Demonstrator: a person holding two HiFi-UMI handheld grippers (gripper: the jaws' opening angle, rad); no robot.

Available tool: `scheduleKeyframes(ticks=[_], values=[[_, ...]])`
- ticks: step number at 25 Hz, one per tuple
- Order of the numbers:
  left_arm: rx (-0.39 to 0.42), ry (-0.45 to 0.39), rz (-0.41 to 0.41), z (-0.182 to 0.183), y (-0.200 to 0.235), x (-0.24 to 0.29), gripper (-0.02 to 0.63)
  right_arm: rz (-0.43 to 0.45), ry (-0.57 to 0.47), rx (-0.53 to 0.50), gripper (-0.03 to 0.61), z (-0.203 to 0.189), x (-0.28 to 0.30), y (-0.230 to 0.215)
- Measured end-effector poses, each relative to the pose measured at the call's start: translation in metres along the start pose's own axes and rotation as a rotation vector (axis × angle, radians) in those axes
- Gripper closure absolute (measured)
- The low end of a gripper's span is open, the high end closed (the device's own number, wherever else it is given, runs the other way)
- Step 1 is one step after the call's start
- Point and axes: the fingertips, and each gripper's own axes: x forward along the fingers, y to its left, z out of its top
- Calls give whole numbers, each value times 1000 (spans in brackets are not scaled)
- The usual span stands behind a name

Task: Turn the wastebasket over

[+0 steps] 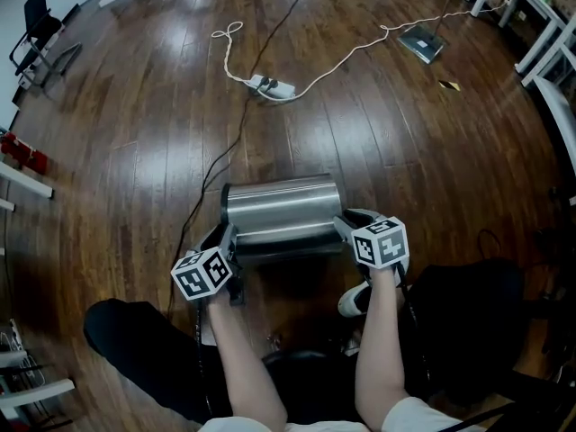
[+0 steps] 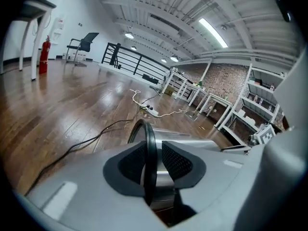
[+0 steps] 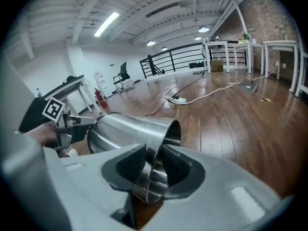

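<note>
The wastebasket (image 1: 281,207) is a shiny steel cylinder lying on its side on the wooden floor, just in front of me. My left gripper (image 1: 227,241) holds its left end, jaws astride the black rim ring (image 2: 149,148), with the pads closed against it. My right gripper (image 1: 346,228) holds the open right end, and its pads pinch the thin steel wall (image 3: 159,143), one inside and one outside. In the right gripper view the left gripper's marker cube (image 3: 53,109) shows at the far end of the steel body (image 3: 127,126).
A black cable (image 1: 216,165) runs along the floor to the wastebasket's left side. Farther off lie a white power strip (image 1: 273,86) with its cord and a flat device (image 1: 421,43). A black bag (image 1: 468,313) sits at my right, white table legs (image 1: 540,43) far right.
</note>
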Motion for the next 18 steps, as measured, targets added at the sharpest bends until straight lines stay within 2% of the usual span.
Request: scheduleKeyframes(ticks=[5, 8, 10, 14, 18], values=[[2, 75, 4, -4, 3, -6, 510, -6, 122, -35, 499, -2, 1, 6], [-3, 83, 61, -5, 17, -23, 515, 52, 96, 8, 508, 1, 11, 21], [10, 56, 102, 5, 29, -40, 517, 88, 54, 33, 509, 5, 20, 38], [109, -27, 168, 45, 37, -75, 523, 163, 12, 90, 508, 8, 42, 70], [296, -54, 250, 77, 31, -105, 531, 254, 37, 155, 506, -9, 72, 101]])
